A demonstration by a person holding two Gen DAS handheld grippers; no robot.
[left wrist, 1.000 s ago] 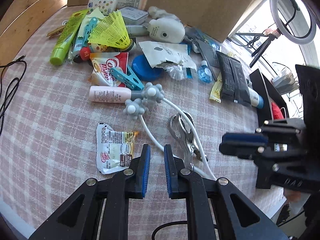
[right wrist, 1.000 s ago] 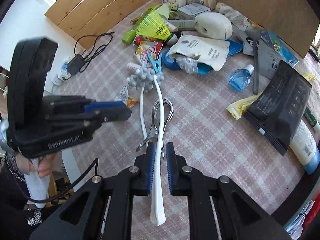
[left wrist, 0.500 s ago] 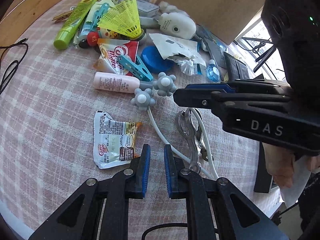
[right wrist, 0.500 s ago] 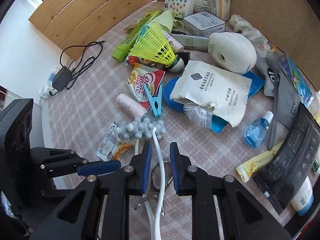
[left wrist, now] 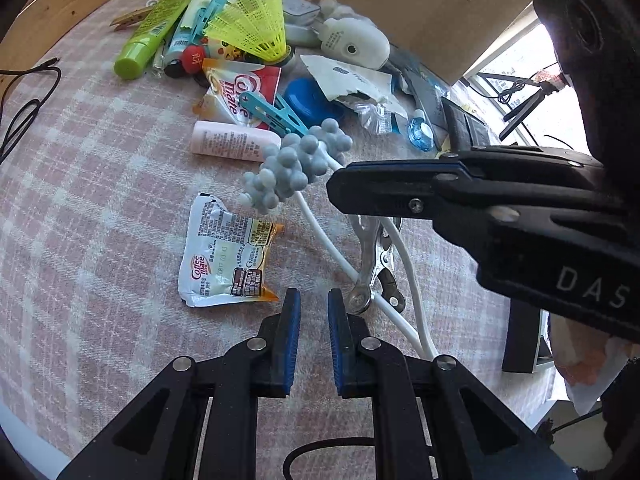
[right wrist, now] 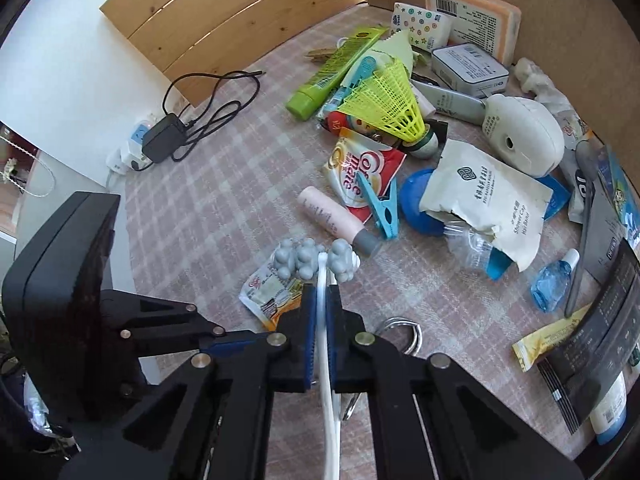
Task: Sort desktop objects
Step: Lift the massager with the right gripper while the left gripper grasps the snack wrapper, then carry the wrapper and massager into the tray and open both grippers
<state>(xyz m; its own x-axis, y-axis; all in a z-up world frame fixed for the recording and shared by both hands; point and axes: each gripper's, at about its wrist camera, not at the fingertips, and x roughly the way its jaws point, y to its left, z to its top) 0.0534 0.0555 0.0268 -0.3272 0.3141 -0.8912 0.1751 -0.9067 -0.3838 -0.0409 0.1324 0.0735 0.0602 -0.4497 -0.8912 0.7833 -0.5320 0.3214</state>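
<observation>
Right gripper (right wrist: 319, 312) is pinched on one white stem of the massager (right wrist: 310, 261), just below its grey knobby heads, and the left wrist view shows those heads raised off the checked tablecloth (left wrist: 80, 184). Left gripper (left wrist: 310, 320) hangs near the cloth with its blue pads a narrow gap apart and nothing between them.

Trouble could come from the thin, springy stem: held on only one of its two arms, the massager may twist or slide through the pads, and the free arm still trails down past the metal pliers (left wrist: 374, 268) lying across it, so a quick lift could drag or flip them. The coffee sachet (left wrist: 224, 256) sits just left of the heads, and the pink tube (left wrist: 232, 142) and blue clothespin (left wrist: 272, 114) lie just beyond; a swing to the far side might knock them into the pile around the yellow shuttlecock (left wrist: 252, 24).

Half a second ago the heads lay flat on the cloth with the right gripper's pads still open around the stem; now they have closed on it and the heads are up, while the left gripper has hardly shifted.
</observation>
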